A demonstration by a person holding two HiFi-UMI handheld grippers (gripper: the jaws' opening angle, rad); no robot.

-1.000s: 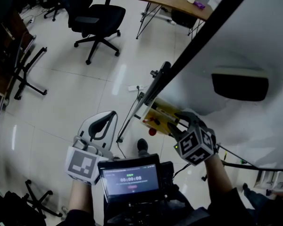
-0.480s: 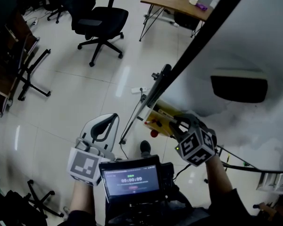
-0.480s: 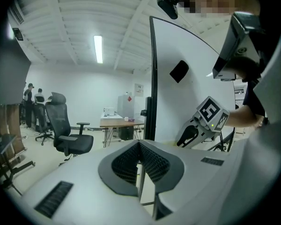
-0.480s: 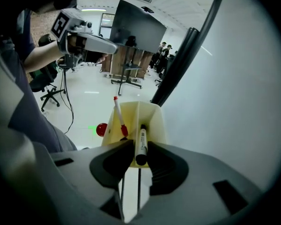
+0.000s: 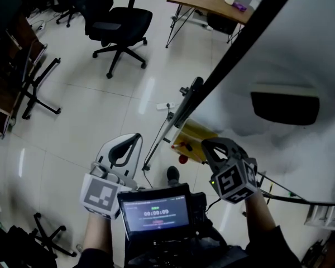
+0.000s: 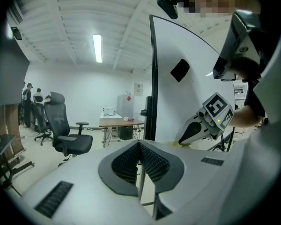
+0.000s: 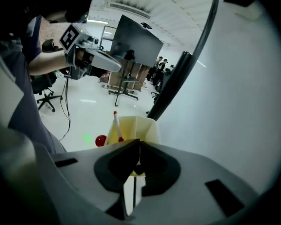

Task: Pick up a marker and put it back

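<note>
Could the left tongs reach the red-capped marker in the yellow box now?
Probably not yet: the left tongs are shut and apart from the yellow box holding the marker, though nothing blocks the way.

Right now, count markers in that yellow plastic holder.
1 sure: a white red-capped marker stands at the yellow plastic holder's left. A dark bit between the closing right gripper's jaws may be another.

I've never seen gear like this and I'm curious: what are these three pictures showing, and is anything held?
A person holds a gripper in each hand. One picture is from a head camera looking down; the other two ride on the grippers, looking along their jaws. The left gripper has its jaws together, empty. The right gripper is at a yellow tray by a whiteboard, where a red-capped marker stands; its jaws are closing on a small dark object, probably another marker.
</note>
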